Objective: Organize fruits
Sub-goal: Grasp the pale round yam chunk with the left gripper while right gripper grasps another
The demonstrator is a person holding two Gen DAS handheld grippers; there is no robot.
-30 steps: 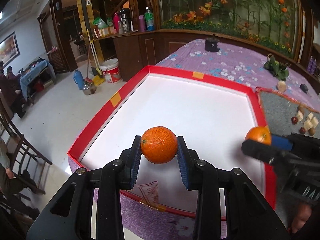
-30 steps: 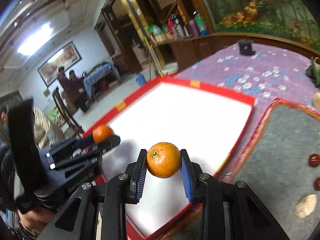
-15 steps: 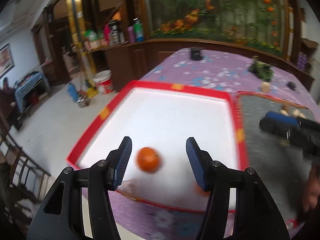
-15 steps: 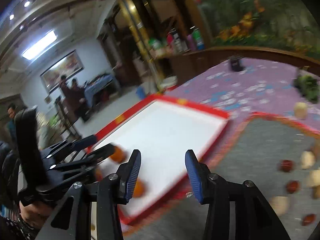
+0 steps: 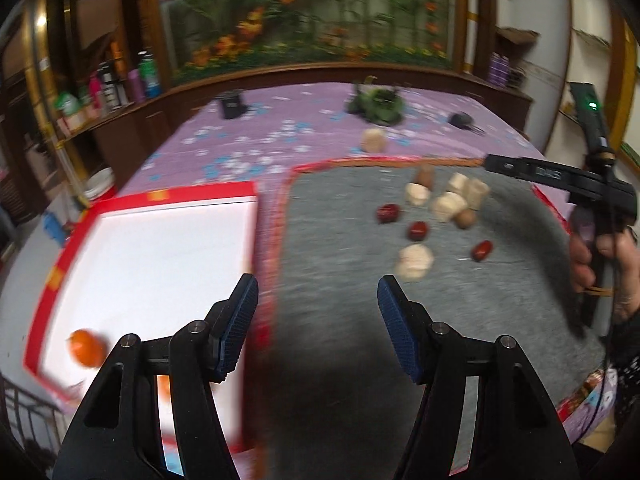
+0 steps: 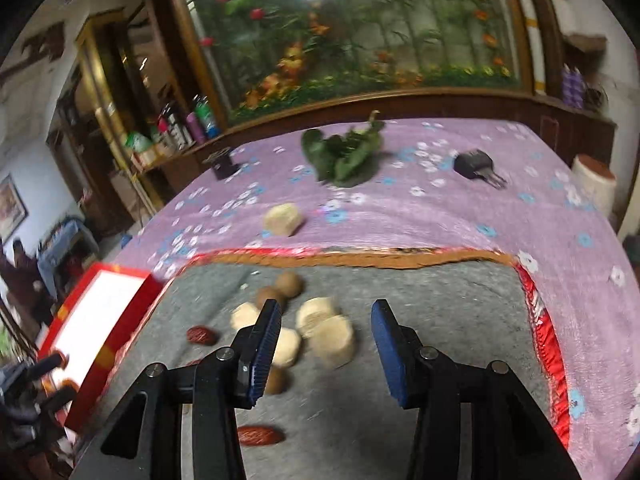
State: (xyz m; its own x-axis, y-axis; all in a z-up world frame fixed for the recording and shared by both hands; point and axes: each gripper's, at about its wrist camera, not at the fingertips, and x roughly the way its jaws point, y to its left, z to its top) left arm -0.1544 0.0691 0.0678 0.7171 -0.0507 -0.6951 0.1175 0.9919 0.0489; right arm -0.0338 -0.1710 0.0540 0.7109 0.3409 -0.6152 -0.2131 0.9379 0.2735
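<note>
the left gripper (image 5: 318, 320) is opening with nothing between its blue pads, above a grey felt mat (image 5: 340, 360). the right gripper (image 6: 324, 344) is empty, jaws apart. a round orange tangerine (image 5: 85, 347) lies in the red-rimmed white tray (image 5: 60, 264). farther off, pale chunks (image 6: 332, 338) and dark red dates (image 5: 418, 231) sit on the mat.

Grey mat (image 5: 340, 240): matt, rough felt-like cloth with a frayed red-orange edge. Red-rimmed tray (image 5: 256, 216): smooth white floor, looks like card or plastic. Worktop cover (image 6: 440, 216): soft purple cloth, flower print. Gripper pads (image 6: 264, 344): blue ribbed rubber on matt black plastic, metal pins. Orange (image 5: 85, 347): glossy skin, blurred. Red dates (image 6: 260, 435): shiny, wrinkled. Pale chunks (image 6: 332, 340): matt, dry-looking. Cabinet rail (image 6: 400, 100), frame top: polished dark wood.
</note>
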